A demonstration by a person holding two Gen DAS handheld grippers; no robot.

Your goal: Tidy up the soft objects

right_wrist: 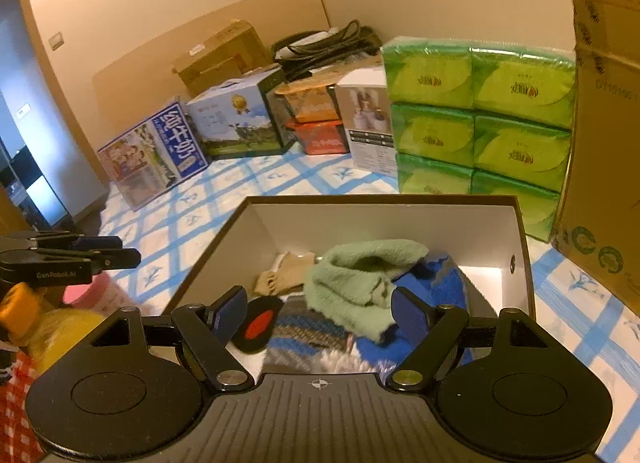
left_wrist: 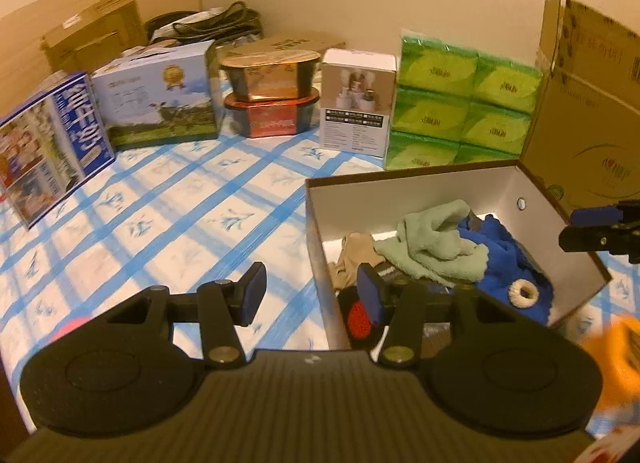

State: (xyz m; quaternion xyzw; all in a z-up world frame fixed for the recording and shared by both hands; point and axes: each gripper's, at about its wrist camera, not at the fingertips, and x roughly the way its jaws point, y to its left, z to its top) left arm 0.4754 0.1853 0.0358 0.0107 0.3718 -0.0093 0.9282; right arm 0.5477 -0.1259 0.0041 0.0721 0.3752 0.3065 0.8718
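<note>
Soft objects sit piled in the open white-lined box on the blue-checked bedsheet. Left gripper is released, jaws apart with nothing between them, blue pads bare; it hangs over the box's near-left corner, one finger above the sheet and the other above the box interior. Right gripper is also released, jaws spread wide and empty, hovering over the near end of the box right above the pile (not touching any cloth that I can tell).

Inside the box: a pale green fleece cloth lies on top in the middle, draped partly over a blue fuzzy item that carries a cream ring. A beige sock-like piece lies toward the far-left of the pile. A black item with a red oval patch sits at the near-left, touching a striped blue-grey knit.

Beyond the box, a stack of green tissue packs stands just behind its far wall, with a tall cardboard carton beside it. Along the wall: a white product box, two stacked tins, a milk carton with a cow picture and a blue printed carton. Something yellow and blurred lies near the left gripper in the right wrist view.
</note>
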